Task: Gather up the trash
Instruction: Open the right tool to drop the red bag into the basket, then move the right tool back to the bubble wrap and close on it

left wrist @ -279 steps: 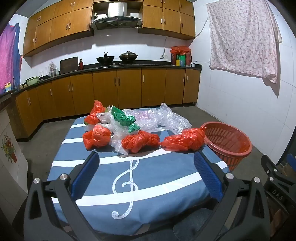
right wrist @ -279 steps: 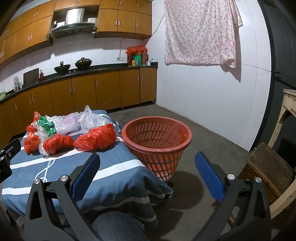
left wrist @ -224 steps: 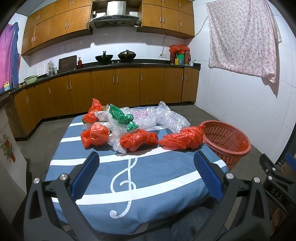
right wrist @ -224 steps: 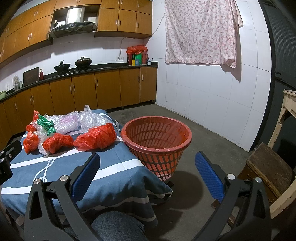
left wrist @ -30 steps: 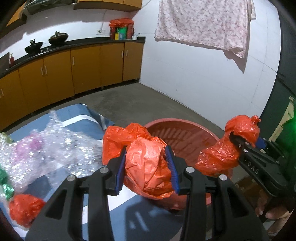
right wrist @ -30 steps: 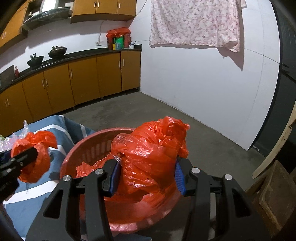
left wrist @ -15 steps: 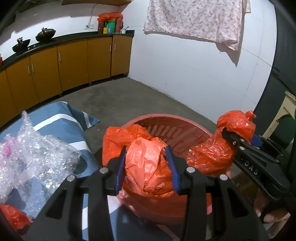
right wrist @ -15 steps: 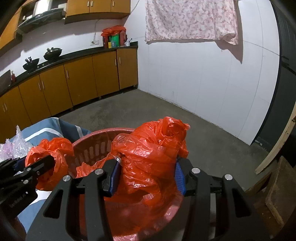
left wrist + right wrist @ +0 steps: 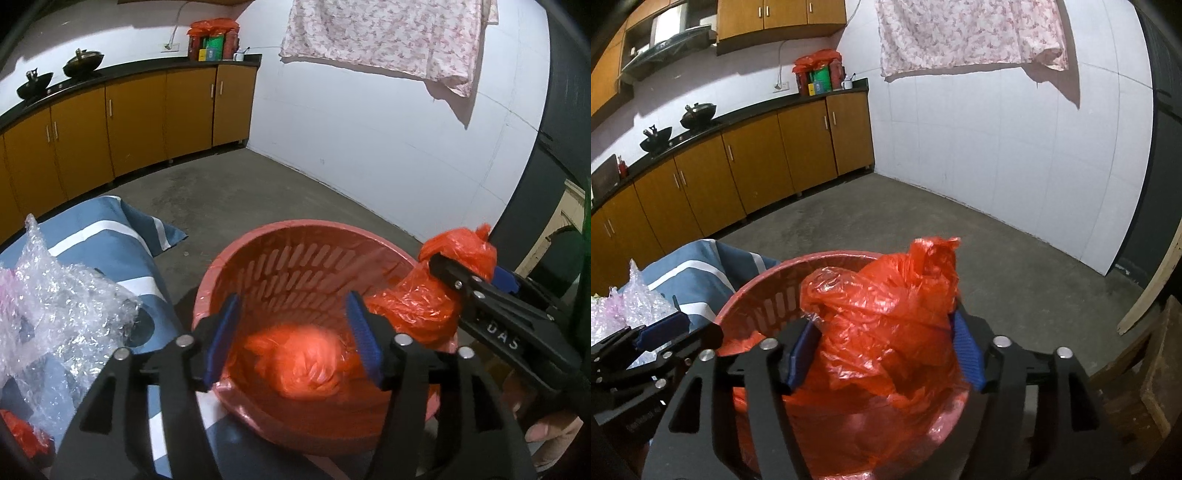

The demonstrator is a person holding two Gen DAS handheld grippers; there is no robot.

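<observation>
One orange bag already lies in the red basket, below our left tongs, which stand wide and empty. Our right tongs grip a second orange bag over the basket, not yet released. Clear plastic wrap waits on the counter, left of both tongs.

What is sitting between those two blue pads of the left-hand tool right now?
Nothing is pinched there. In the left wrist view, the left gripper stands open over the red basket; through the gap shows an orange bag, blurred, inside the basket.
</observation>
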